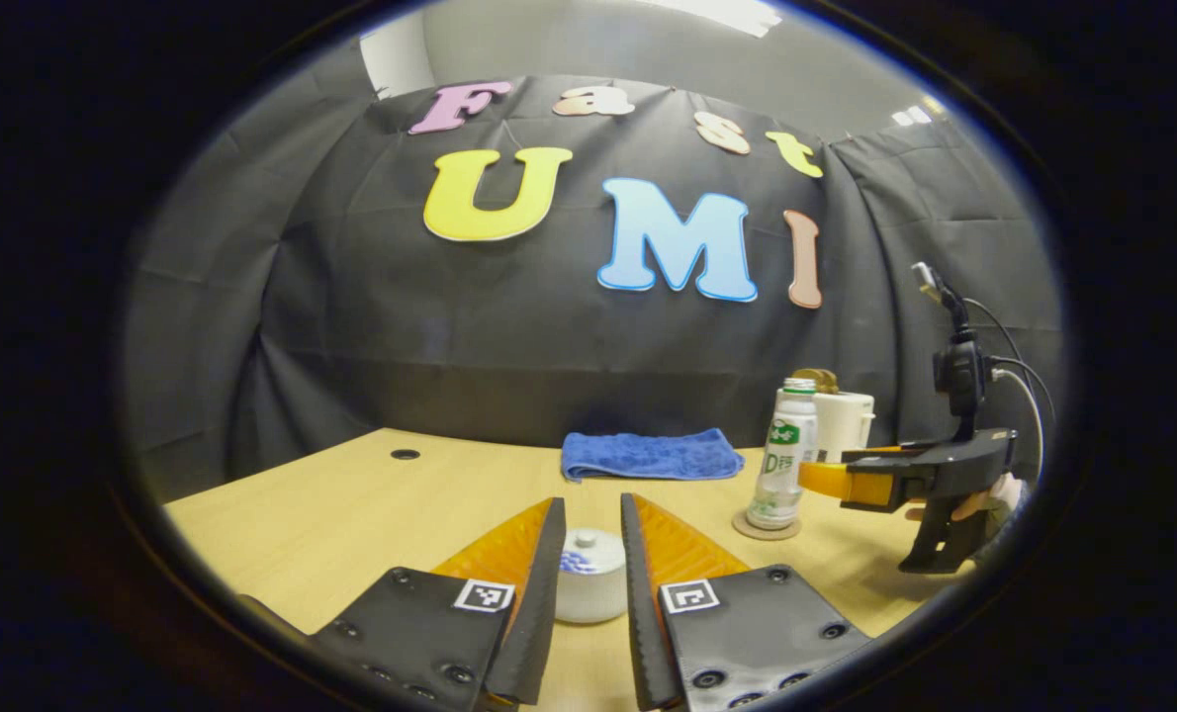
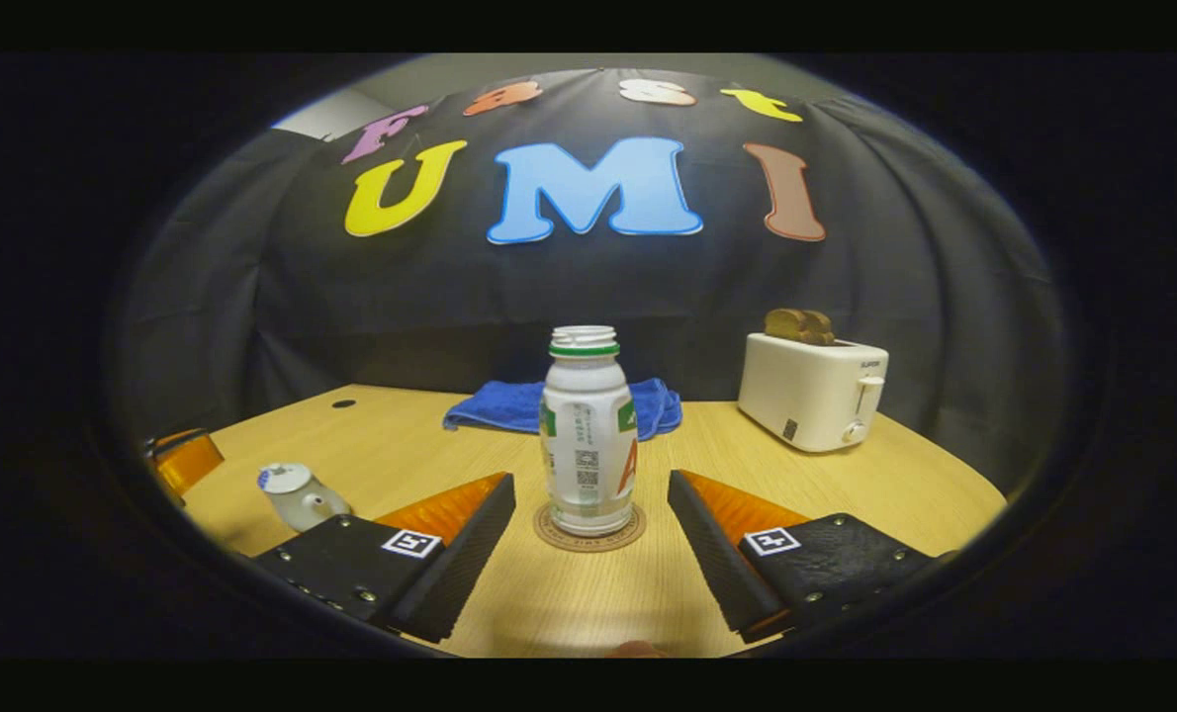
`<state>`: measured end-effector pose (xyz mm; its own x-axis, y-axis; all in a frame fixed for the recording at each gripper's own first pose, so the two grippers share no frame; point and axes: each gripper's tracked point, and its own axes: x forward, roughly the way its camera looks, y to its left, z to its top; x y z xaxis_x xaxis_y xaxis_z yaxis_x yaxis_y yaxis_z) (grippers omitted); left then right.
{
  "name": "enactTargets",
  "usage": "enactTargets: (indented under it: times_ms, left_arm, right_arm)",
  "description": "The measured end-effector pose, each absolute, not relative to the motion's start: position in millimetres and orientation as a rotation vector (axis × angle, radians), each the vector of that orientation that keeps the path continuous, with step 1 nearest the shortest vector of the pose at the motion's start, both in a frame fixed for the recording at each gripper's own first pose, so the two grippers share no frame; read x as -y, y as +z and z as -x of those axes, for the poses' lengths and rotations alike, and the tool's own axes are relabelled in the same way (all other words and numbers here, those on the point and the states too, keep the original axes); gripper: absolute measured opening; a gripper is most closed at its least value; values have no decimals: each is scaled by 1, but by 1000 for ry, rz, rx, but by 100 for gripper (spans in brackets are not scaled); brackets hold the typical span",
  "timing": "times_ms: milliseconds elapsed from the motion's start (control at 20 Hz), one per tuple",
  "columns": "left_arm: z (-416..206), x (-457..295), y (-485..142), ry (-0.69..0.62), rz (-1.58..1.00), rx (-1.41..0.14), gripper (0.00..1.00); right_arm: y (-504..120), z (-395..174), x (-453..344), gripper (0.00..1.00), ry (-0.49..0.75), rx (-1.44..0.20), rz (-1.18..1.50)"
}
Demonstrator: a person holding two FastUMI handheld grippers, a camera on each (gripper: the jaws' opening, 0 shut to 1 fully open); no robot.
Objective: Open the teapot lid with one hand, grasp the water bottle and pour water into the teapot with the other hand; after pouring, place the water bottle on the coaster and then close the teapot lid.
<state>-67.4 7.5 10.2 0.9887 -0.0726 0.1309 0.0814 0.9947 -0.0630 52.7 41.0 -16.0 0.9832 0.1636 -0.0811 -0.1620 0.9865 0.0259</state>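
A: Where does everything sit right now?

B: In the left gripper view the left tongs are spread apart with the small white teapot straight ahead at 12 o'clock between the fingertips, touching neither. Its lid is on. The water bottle stands upright on the round coaster out at 2 o'clock from the pot.

A: And the other hand?

B: In the right gripper view the right tongs are wide open too, the bottle at 12 o'clock between and just beyond the tips, with clear gaps on both sides. The teapot shows at 9 o'clock from it, well apart.

A: So the step is the lid?

B: I'd judge so. To do it well, centre the left tips on the knob atop the lid, come down, close gently and lift straight up so the pot stays put on the surface. The right side should slide forward until the pads flank the bottle's body below the shoulder, then squeeze squarely.

A: What's inside things?

B: The bottle is uncapped, its neck open; its wrap hides the water level. The pot's inside is hidden under the lid. Behind, a white toaster has bread in its slot, and a blue towel lies at 12 o'clock past the bottle.
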Motion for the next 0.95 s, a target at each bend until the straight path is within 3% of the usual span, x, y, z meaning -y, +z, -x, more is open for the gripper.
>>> enactTargets:
  times_ms: [500, 950]
  left_arm:
    - [125, 43, -7, -87, 77, 160, 39]
    - [116, 49, -15, -45, 66, 154, 40]
  right_arm:
    - [-8, 59, -32, 95, 12, 103, -19]
    - [-41, 60, -47, 96, 13, 86, -7]
